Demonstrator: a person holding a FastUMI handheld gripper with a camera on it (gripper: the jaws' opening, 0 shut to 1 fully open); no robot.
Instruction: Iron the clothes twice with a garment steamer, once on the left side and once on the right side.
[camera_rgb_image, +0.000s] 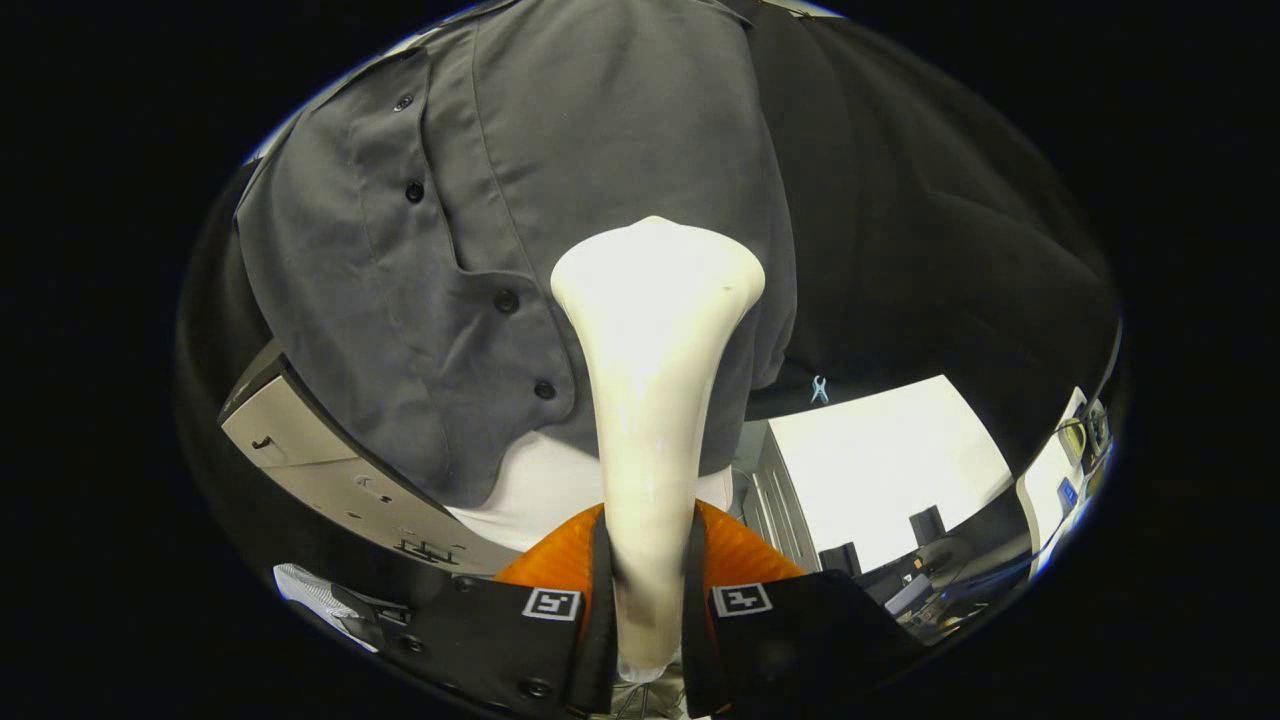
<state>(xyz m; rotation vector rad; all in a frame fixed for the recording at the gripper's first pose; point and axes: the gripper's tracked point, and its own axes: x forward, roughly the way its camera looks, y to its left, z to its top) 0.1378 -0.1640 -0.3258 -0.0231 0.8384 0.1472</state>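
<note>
Tongs (648, 610) clamped on the white garment steamer (650, 400), both fingers pressing its handle at bottom centre of the frame. Steamer head flares out mid-frame, against the right half of the grey button shirt (520, 220) hanging across the upper left and centre. White undershirt (540, 490) shows below the shirt hem.

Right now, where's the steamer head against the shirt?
Held between the jaws of the gripper, the steamer points its head at the grey shirt, beside the button placket, near the hem.
</note>
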